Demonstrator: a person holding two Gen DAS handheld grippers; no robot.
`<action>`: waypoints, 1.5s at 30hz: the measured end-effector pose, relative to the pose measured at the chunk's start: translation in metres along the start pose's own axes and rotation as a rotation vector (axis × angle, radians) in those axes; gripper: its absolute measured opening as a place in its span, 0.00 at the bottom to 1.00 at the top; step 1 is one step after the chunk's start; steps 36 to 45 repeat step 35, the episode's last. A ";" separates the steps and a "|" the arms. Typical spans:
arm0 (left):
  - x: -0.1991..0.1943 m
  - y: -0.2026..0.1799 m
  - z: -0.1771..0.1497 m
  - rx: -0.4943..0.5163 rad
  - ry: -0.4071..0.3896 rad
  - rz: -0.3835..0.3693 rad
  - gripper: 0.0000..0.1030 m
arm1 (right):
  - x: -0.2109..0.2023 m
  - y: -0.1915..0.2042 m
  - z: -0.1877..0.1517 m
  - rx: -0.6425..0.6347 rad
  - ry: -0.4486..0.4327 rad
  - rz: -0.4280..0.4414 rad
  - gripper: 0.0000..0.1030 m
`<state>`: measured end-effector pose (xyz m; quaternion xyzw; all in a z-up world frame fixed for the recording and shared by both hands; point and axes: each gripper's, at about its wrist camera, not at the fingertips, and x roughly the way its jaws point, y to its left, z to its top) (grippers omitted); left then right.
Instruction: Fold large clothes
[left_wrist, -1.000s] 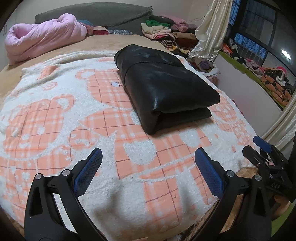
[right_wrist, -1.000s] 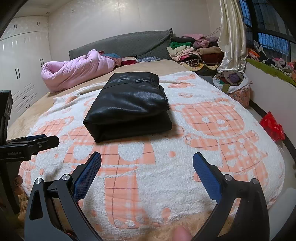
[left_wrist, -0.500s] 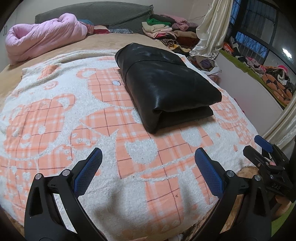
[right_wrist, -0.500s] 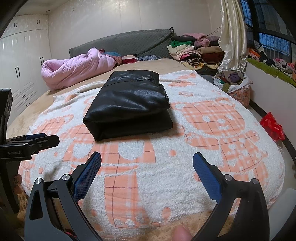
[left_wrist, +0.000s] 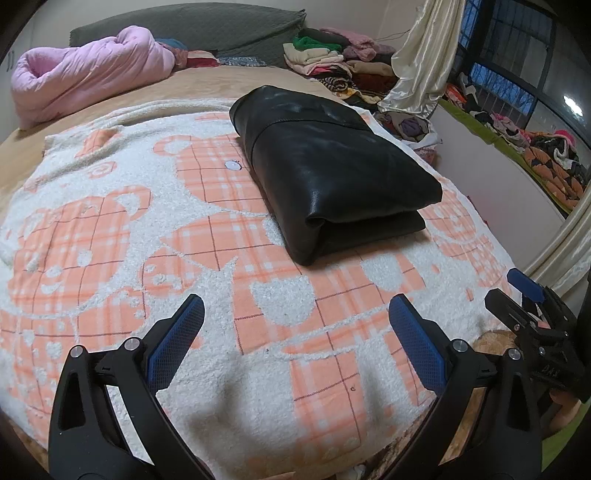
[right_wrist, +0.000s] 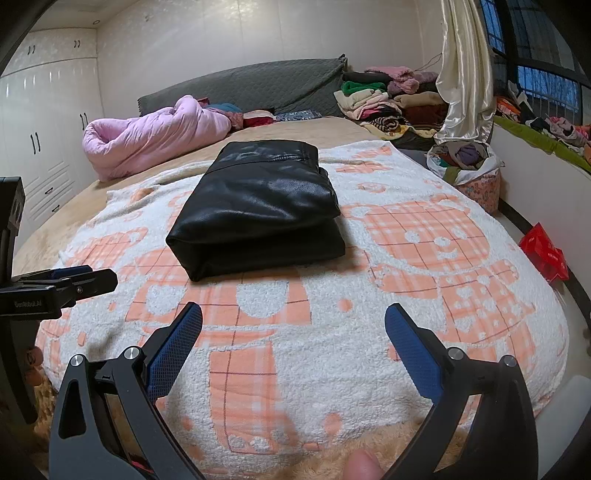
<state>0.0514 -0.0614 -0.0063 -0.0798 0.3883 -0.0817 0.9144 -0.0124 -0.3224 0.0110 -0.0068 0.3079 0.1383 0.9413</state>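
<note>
Bed (right_wrist: 295, 129) carries an orange-and-white bear blanket (right_wrist: 424, 236); folded black leather garment (right_wrist: 258, 210) lies mid-blanket, far side of both tools. Left hand-held gripper (left_wrist: 295, 347) and right hand-held gripper (right_wrist: 293, 349) hover low over the near blanket edge, jaws spread wide, nothing between them. Laundry basket (right_wrist: 476, 177) beside the bed holds bunched clothes.
</note>
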 end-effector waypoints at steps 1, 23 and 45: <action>0.000 0.000 0.000 0.001 -0.001 0.001 0.91 | 0.000 0.000 0.000 -0.001 -0.001 -0.002 0.96; 0.004 0.010 -0.005 -0.005 0.029 0.058 0.91 | -0.006 -0.007 0.002 0.011 -0.010 -0.016 0.96; -0.009 0.156 0.024 -0.251 0.041 0.237 0.91 | -0.062 -0.155 -0.025 0.267 -0.060 -0.393 0.96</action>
